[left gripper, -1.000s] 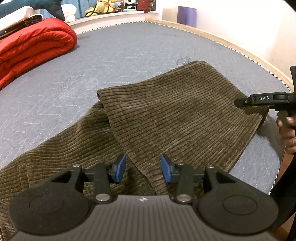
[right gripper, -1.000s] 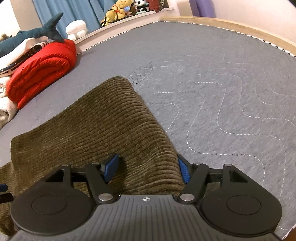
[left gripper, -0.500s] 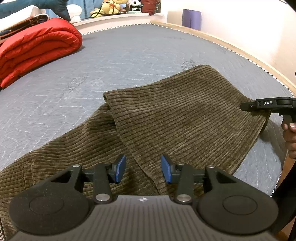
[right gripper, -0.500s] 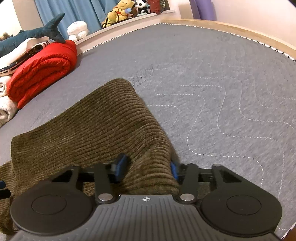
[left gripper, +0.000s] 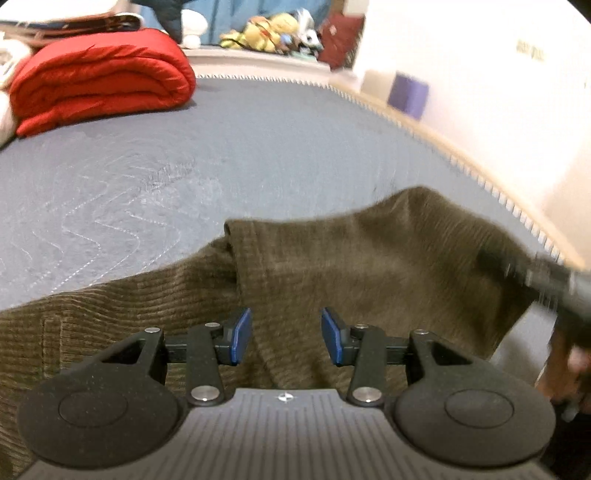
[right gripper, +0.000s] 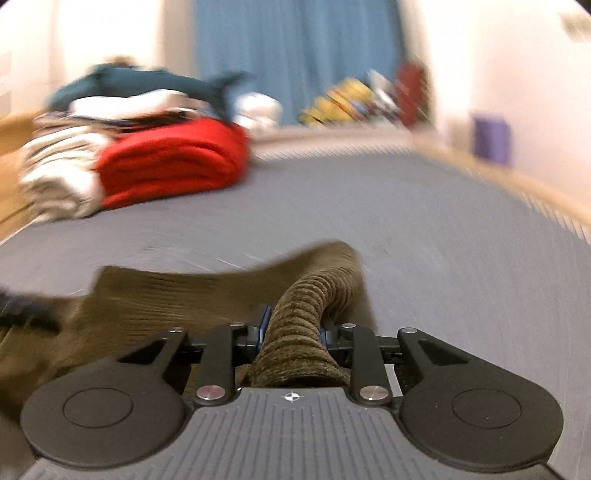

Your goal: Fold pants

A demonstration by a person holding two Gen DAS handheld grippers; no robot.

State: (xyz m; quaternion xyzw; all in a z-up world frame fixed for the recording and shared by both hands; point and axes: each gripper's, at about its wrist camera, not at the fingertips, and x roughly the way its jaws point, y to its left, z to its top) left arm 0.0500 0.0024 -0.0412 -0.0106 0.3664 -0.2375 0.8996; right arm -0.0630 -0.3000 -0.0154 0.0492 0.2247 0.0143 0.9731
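Olive-brown corduroy pants (left gripper: 369, 266) lie on the grey quilted mattress (left gripper: 258, 147), one part folded over another. My left gripper (left gripper: 286, 338) is open, its blue pads apart just above the fabric near the fold's edge. My right gripper (right gripper: 291, 332) is shut on a bunched edge of the pants (right gripper: 306, 325) and lifts it off the mattress (right gripper: 461, 277). The right gripper also shows, blurred, at the right edge of the left wrist view (left gripper: 546, 277). The rest of the pants trail down to the left in the right wrist view.
A folded red blanket (left gripper: 99, 77) lies at the far left of the mattress, with white and striped bedding (right gripper: 59, 173) beside it. Stuffed toys (left gripper: 266, 33) line the far ledge. A wooden frame edge (left gripper: 480, 155) runs along the right, and a purple box (left gripper: 408, 94) stands by the wall.
My right gripper has closed on the pants' edge and lifted it, tilting up toward the room. The fabric now rises from the mattress. My left gripper stays open over the cloth.
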